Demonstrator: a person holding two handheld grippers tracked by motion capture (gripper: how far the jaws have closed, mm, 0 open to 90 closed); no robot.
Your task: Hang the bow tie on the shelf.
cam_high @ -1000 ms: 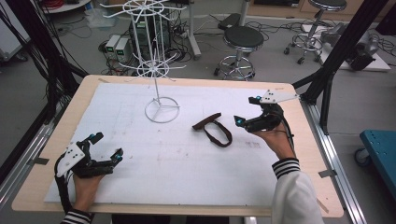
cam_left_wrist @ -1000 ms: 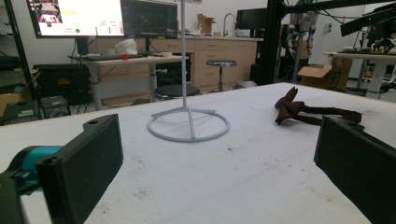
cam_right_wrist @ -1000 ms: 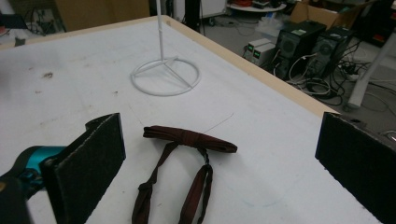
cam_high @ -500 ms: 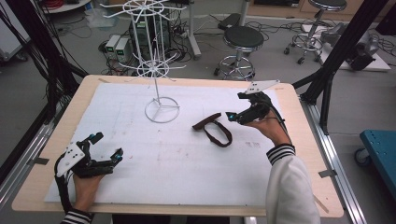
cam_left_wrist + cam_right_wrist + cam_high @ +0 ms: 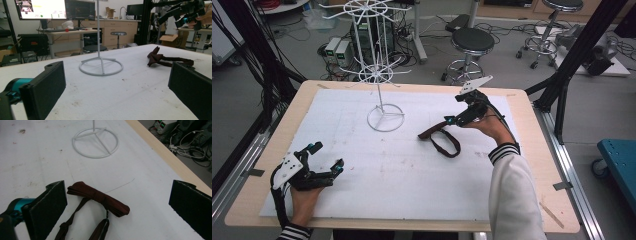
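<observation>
Your right gripper [image 5: 457,118] hovers over the brown bow tie [image 5: 443,138], jaws wide.
The bow tie lies on the white sheet [image 5: 402,165] toward the table's right edge, near the wire stand [image 5: 385,118]; your left gripper [image 5: 326,156] rests near the front-left corner, jaws wide, holding nothing.

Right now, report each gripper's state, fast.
Left gripper: open, holding nothing, resting low near the table's front edge.
Right gripper: open, holding nothing, poised over the dark brown bow tie.
</observation>
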